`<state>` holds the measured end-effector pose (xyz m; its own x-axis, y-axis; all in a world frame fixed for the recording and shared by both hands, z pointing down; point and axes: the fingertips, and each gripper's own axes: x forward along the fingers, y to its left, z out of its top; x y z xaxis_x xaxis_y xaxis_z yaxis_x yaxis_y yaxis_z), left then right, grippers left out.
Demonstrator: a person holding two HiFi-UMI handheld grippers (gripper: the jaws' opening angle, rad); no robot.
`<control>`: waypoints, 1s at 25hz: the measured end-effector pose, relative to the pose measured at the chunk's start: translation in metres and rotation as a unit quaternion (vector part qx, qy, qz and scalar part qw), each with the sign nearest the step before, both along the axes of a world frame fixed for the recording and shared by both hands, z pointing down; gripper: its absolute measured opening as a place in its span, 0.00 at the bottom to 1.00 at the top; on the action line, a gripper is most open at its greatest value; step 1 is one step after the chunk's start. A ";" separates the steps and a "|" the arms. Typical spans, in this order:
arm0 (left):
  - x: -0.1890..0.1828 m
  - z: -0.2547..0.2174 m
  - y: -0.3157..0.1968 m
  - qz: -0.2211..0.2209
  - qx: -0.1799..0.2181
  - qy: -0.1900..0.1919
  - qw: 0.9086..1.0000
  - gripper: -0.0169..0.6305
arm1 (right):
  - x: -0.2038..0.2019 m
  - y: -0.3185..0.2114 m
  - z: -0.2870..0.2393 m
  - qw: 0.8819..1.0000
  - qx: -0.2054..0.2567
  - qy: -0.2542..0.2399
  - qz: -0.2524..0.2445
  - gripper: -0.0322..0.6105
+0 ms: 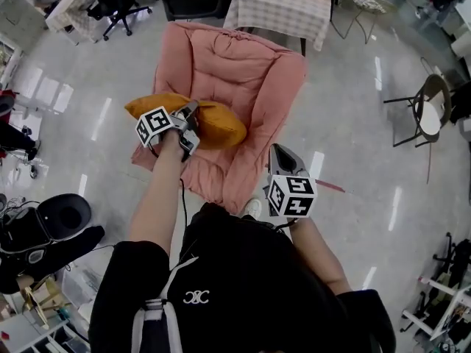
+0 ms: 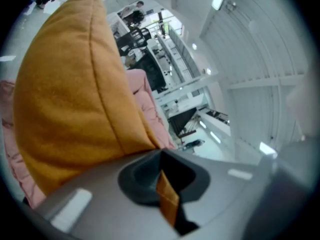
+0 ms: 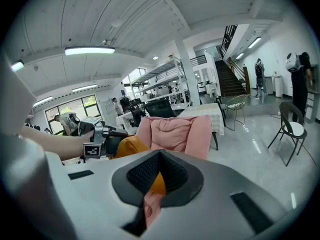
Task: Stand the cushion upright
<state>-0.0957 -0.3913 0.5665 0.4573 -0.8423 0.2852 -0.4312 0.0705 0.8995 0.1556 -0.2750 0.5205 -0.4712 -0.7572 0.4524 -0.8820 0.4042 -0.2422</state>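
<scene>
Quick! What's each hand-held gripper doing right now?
Left hand-held gripper: closed, pinching the orange cushion.
Right hand-held gripper: closed, holding nothing.

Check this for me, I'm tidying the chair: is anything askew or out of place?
Yes. The cushion is not upright: it lies sideways across the chair, one end poking past the chair's side, with the left tongs shut on its edge.
</scene>
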 end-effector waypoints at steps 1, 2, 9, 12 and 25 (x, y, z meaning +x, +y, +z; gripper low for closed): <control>0.001 -0.001 -0.008 0.002 -0.001 -0.001 1.000 0.03 | -0.002 -0.004 -0.001 1.000 0.001 0.001 0.002 0.04; 0.001 -0.002 -0.016 0.004 -0.002 -0.002 1.000 0.03 | -0.003 -0.007 -0.003 1.000 0.002 0.001 0.005 0.03; 0.010 -0.015 -0.086 0.034 0.020 0.004 0.999 0.04 | -0.006 -0.035 -0.004 0.998 -0.002 0.009 0.056 0.04; 0.016 -0.029 -0.120 0.056 0.059 0.010 0.997 0.02 | -0.004 -0.044 -0.003 0.997 -0.005 0.016 0.079 0.04; 0.029 -0.040 -0.160 0.123 0.142 -0.337 0.922 0.02 | -0.010 -0.062 -0.001 0.992 -0.012 0.027 0.120 0.04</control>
<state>-0.0663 -0.5510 0.5264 0.4440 -0.8210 0.3589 -0.8711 -0.3016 0.3876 0.1461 -0.3373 0.5190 -0.2527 -0.8334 0.4915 -0.9642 0.1748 -0.1993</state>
